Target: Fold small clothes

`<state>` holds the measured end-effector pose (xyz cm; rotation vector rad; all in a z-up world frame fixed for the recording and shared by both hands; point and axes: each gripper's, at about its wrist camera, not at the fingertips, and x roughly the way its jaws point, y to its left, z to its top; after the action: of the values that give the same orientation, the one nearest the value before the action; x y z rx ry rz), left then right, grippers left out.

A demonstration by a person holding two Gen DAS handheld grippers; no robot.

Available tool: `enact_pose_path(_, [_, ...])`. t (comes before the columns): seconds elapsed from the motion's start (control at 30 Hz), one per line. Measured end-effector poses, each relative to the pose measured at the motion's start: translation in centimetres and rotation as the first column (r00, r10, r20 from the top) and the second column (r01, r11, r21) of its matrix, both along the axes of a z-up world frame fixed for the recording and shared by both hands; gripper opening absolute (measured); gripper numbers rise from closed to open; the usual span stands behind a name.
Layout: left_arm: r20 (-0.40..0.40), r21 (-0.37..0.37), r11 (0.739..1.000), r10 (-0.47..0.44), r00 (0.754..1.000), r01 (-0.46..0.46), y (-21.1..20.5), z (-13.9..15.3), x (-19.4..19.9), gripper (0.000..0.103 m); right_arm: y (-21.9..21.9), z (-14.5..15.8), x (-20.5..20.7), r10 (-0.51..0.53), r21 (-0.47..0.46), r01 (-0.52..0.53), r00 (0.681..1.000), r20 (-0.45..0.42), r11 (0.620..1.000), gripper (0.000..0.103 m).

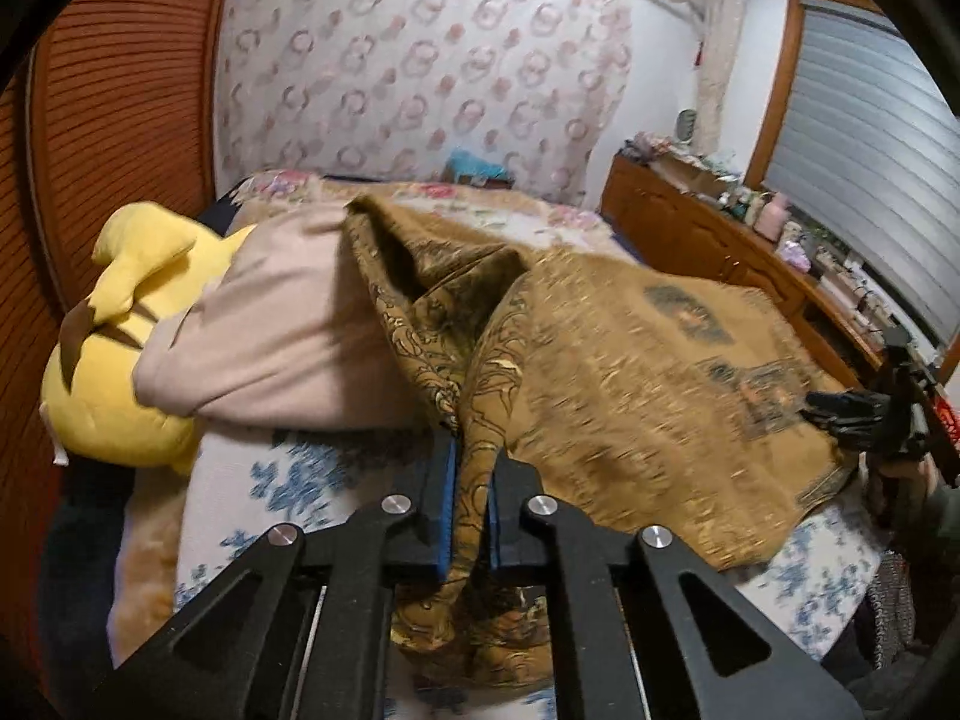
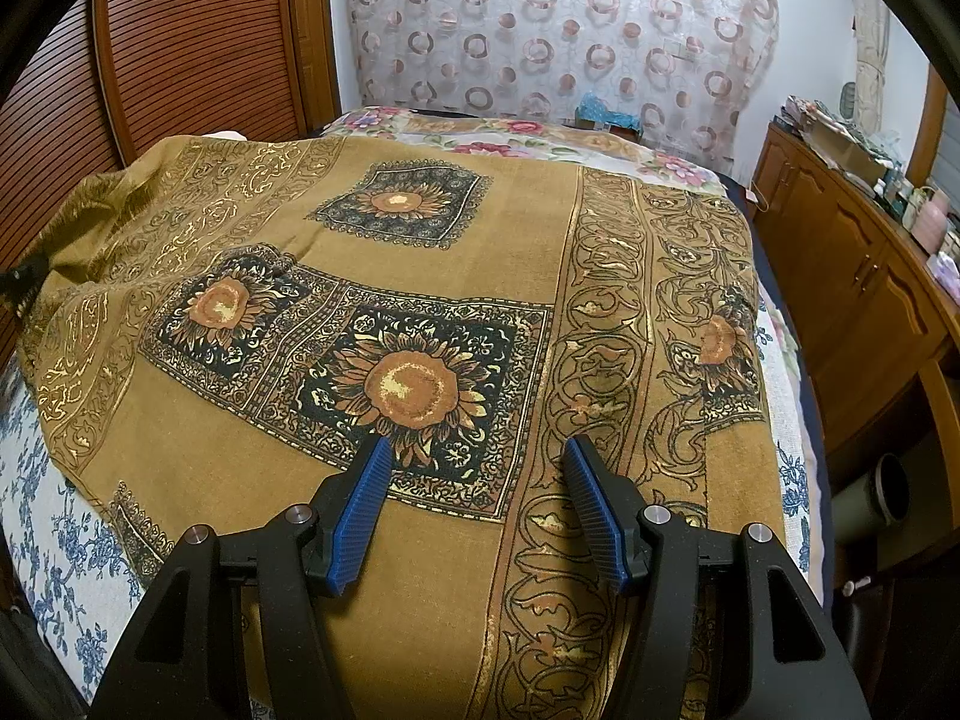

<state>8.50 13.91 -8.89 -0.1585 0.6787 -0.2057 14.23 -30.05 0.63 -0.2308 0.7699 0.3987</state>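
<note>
A mustard-brown scarf [image 2: 420, 228] printed with sunflower squares lies spread over the bed. In the left wrist view one edge of the scarf [image 1: 630, 372] is bunched and lifted off the sheet. My left gripper [image 1: 471, 450] is shut on that gathered edge, and a strip of cloth hangs down between its blue pads [image 1: 447, 498]. My right gripper [image 2: 477, 450] hovers open just above the near part of the scarf, by the large sunflower, with nothing between its fingers. It also shows at the right edge of the left wrist view, held by a hand.
A yellow plush toy [image 1: 120, 360] and a beige pillow [image 1: 270, 330] lie at the bed's left. The sheet [image 2: 54, 510] has blue flowers. A wooden cabinet [image 2: 870, 276] with clutter on top runs along the right. A slatted wooden door [image 2: 180, 48] stands on the left.
</note>
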Motion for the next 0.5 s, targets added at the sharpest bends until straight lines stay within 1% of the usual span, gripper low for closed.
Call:
enact_pose_path(0.2, [0.047, -0.027, 0.998, -0.058, 0.997, 0.059, -3.0, 2.0, 0.4, 0.006, 0.0, 0.0, 0.0, 0.003, 0.0, -0.003, 1.0, 0.003, 1.0, 0.062])
enact_pose_path(0.3, [0.071, -0.04, 0.994, -0.101, 0.992, 0.104, -5.0, 3.2, 1.4, 0.006, 0.0, 0.0, 0.0, 0.003, 0.003, -0.003, 1.0, 0.003, 1.0, 0.062])
enact_pose_path(0.37, [0.09, -0.042, 0.989, -0.136, 0.987, 0.141, -6.8, 4.3, 2.0, 0.006, -0.3, 0.1, 0.0, 0.002, 0.026, -0.002, 1.0, 0.0, 1.0, 0.062])
enact_pose_path(0.5, [0.123, -0.039, 0.973, -0.219, 0.968, 0.226, -11.0, 6.3, 3.4, 0.006, -1.8, 1.0, -1.3, -0.013, 0.076, 0.01, 0.999, 0.041, 0.997, 0.062])
